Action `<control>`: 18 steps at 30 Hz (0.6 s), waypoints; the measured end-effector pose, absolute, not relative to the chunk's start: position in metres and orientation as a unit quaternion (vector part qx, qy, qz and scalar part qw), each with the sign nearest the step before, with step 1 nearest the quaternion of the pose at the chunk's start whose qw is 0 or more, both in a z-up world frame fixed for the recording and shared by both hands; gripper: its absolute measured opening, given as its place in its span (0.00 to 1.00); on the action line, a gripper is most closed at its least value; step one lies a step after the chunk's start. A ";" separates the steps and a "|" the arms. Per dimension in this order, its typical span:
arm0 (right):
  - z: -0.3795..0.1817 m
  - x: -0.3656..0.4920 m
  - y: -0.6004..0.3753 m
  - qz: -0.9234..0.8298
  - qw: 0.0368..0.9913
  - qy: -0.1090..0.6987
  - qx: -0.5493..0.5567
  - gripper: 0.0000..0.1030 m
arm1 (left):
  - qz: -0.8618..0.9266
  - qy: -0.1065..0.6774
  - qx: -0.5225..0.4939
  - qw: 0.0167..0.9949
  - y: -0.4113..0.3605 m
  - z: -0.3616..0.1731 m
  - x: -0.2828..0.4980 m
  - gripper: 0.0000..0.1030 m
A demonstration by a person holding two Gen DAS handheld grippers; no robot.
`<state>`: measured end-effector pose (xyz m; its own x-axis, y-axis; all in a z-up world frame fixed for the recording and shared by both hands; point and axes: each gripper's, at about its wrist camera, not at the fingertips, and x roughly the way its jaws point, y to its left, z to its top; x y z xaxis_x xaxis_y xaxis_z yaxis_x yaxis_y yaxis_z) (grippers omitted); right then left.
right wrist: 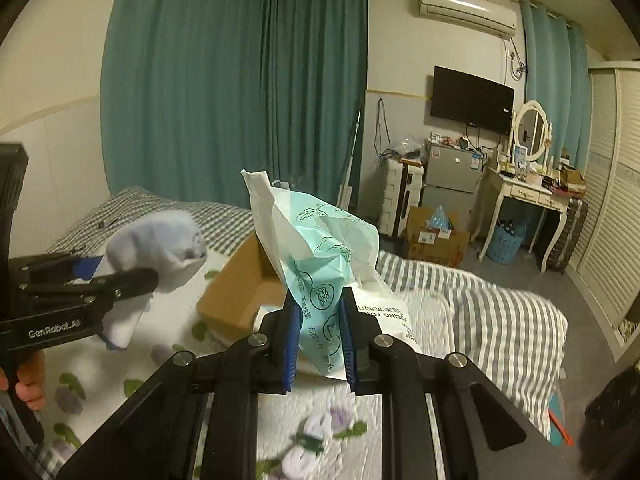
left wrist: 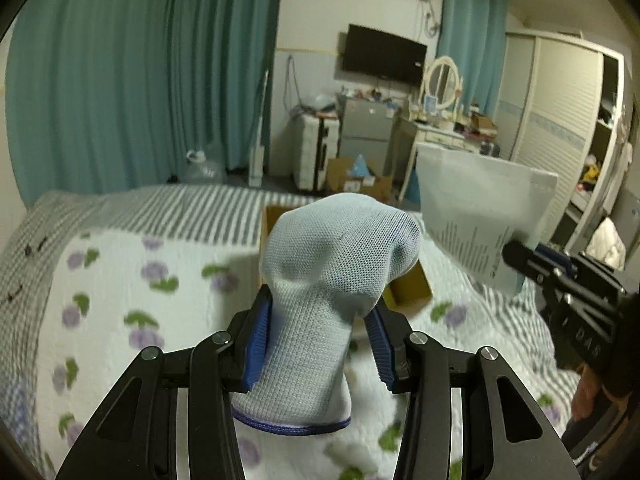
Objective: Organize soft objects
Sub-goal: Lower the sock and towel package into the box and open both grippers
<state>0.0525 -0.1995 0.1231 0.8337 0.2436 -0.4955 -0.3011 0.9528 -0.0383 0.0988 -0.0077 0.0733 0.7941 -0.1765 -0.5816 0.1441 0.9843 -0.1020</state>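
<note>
My left gripper (left wrist: 320, 312) is shut on a pale blue sock (left wrist: 332, 264) with a dark blue cuff and holds it above the bed; it also shows at the left of the right wrist view (right wrist: 156, 252). My right gripper (right wrist: 319, 312) is shut on a white and mint-green soft plastic pack (right wrist: 320, 240), also held in the air; the pack shows at the right of the left wrist view (left wrist: 480, 216). An open cardboard box (right wrist: 240, 280) lies on the bed below and between both grippers, partly hidden behind the sock in the left wrist view (left wrist: 408, 292).
The bed has a white blanket with purple flowers (left wrist: 120, 280) and a grey striped sheet (right wrist: 500, 312). Small white socks (right wrist: 316, 436) lie on the blanket near my right gripper. Beyond the bed stand a cardboard box on the floor (right wrist: 436, 236), a dressing table (right wrist: 524, 196) and a wardrobe (left wrist: 560, 128).
</note>
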 end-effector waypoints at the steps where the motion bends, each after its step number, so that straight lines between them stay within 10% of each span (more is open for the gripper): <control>1: 0.124 0.058 -0.199 0.144 0.956 0.250 -0.058 0.17 | -0.084 0.308 -0.024 0.947 -0.007 0.074 0.107 0.42; 18: 0.044 0.208 -0.169 0.167 0.929 0.326 -0.053 0.16 | -0.058 0.370 -0.010 0.927 -0.028 -0.015 0.243 0.42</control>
